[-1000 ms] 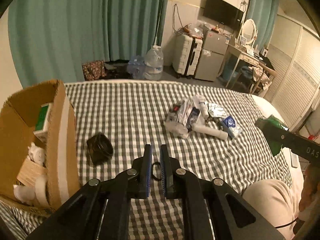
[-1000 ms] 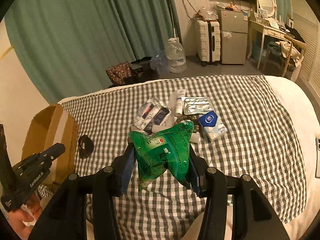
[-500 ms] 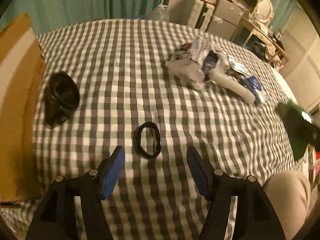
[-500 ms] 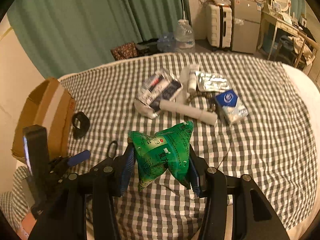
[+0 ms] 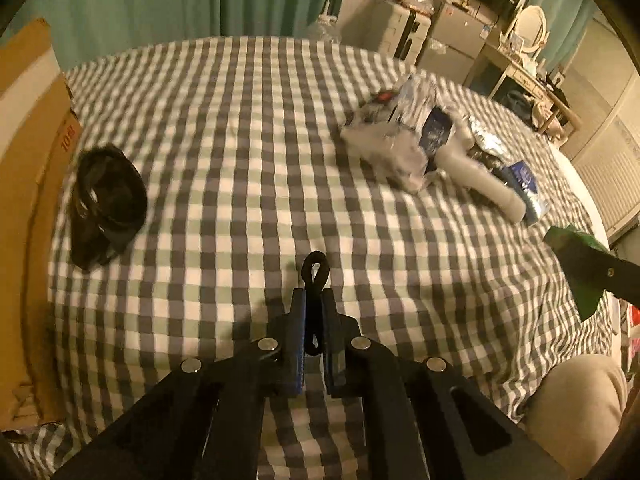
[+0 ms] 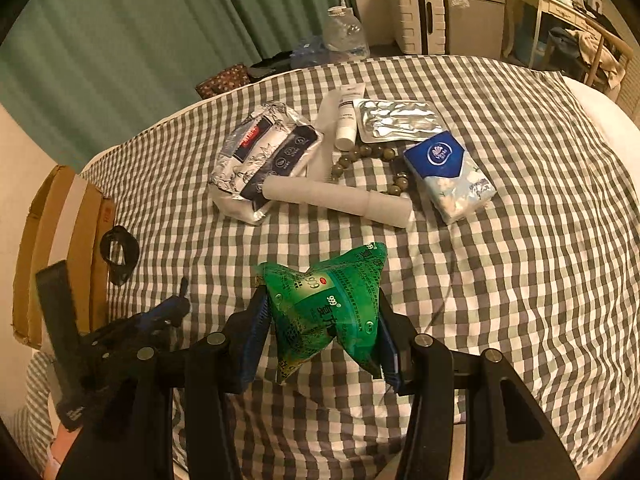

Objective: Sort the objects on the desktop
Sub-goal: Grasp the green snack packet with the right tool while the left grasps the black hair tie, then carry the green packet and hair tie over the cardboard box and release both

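Left hand-held gripper [image 5: 313, 304] (open before) — now pinches hair tie [image 5: 315, 276].

Glossy crinkled plastic is seen on the green packet [image 6: 326, 312] – shiny foil on the blister sheet [image 6: 398, 120], matt woven cloth on the checked bedcover [image 5: 248, 152], plain cardboard on the box [image 5: 24, 184].

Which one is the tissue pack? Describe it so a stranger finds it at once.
On the checked bedspread, find the pile of items past the right gripper. The tissue pack lies at its right end, the only blue-and-white soft packet with a round logo.
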